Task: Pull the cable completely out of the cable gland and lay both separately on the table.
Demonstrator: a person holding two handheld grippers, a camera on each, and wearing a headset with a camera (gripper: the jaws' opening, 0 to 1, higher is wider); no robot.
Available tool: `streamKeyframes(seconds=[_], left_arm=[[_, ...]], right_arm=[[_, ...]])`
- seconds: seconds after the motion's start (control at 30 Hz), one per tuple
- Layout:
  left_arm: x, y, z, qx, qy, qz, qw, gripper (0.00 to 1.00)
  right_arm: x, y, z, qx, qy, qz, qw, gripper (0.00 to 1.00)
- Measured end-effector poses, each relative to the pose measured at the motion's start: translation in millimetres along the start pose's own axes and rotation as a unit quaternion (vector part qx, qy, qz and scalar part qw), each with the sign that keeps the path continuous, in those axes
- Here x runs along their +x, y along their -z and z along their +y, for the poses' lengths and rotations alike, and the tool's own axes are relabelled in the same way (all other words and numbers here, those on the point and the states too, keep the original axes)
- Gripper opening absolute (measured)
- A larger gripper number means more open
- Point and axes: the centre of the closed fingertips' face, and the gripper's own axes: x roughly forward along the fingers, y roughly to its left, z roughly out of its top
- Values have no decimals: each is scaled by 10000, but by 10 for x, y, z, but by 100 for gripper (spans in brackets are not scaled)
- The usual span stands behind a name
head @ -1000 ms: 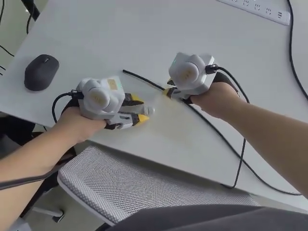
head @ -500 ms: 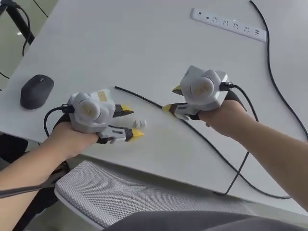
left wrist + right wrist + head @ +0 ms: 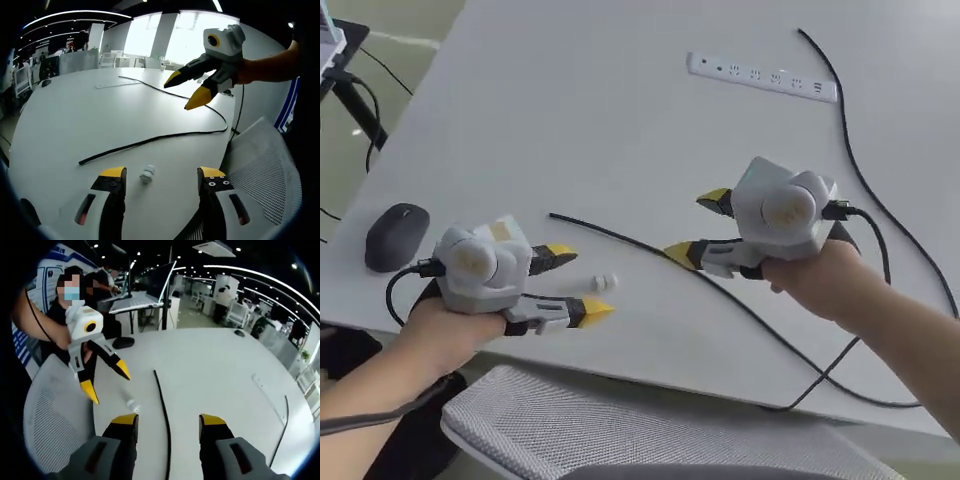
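A small white cable gland (image 3: pixel 603 283) lies on the white table (image 3: pixel 620 130), apart from the thin black cable (image 3: pixel 650 250) that runs diagonally across the top. My left gripper (image 3: pixel 578 283) is open, its yellow tips on either side of the gland and just short of it; its own view has the gland (image 3: pixel 147 174) between the jaws. My right gripper (image 3: pixel 698 226) is open above the cable, holding nothing. In the right gripper view the cable (image 3: pixel 162 405) runs between the jaws and the gland (image 3: pixel 132 404) lies to the left.
A dark mouse (image 3: pixel 396 235) sits at the table's left edge. A white power strip (image 3: pixel 762 77) lies at the back, with a black cord (image 3: pixel 850 150) curving down the right side. A grey mesh chair (image 3: pixel 620 430) stands below the front edge.
Both grippers have opened and drawn apart. The gland left the left gripper's jaws and now lies on the table. The right gripper lifted off the cable. The camera tilted up.
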Motion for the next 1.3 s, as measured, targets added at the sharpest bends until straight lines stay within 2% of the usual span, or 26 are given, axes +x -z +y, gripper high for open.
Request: streamKeyframes(seconds=[0.13, 0.17, 0.27, 0.37, 0.4, 0.43, 0.5, 0.57, 0.73, 0.77, 0.8, 1.0, 1.07, 1.2, 1.3], left_arm=[[-67, -73, 3, -42, -70, -107, 9999, 64], [-80, -89, -7, -75, -65, -110, 9999, 65], [-102, -126, -39, -78, -31, -140, 9999, 68], [-107, -154, -61, -60, -27, -142, 9999, 71], [-114, -167, -66, -47, -37, -155, 9999, 72], [-125, -190, -68, -37, -57, -190, 9998, 73], [-147, -222, -78, -85, -75, -230, 9997, 75], [-167, -245, -94, -123, -68, -273, 9995, 75], [-227, -202, -57, -167, -167, -268, 9994, 79], [-240, -184, -59, -251, -162, -271, 9992, 79], [-258, -169, -37, -271, -208, -264, 9991, 81], [-326, -142, -27, -290, -257, -269, 9989, 87], [-339, -139, -29, -258, -270, -249, 9990, 89], [-390, -173, -32, -262, -343, -302, 9986, 93], [-406, -146, -41, -282, -356, -249, 9987, 96]], right_arm=[[-176, 45, -28, 366, 195, -145, 9990, 55], [-236, 13, -32, 481, 237, -325, 9980, 56], [-378, 13, -38, 715, 366, -529, 9954, 58], [-501, 43, -2, 911, 390, -695, 9926, 63], [-536, 41, 3, 1006, 424, -773, 9910, 66], [-592, 23, 37, 1205, 373, -954, 9874, 68], [-701, 67, 33, 1209, 525, -1036, 9858, 75], [-770, 93, 77, 1347, 498, -1117, 9833, 81], [-966, 231, 149, 1630, 594, -1323, 9759, 88], [-986, 263, 193, 1810, 520, -1379, 9724, 90], [-1013, 313, 210, 1914, 531, -1388, 9702, 92], [-1103, 498, 264, 2043, 635, -1354, 9674, 96], [-1108, 579, 296, 2044, 626, -1302, 9682, 97], [-1095, 738, 381, 1940, 572, -1071, 9735, 99], [-1102, 816, 402, 2011, 516, -1004, 9730, 99]])
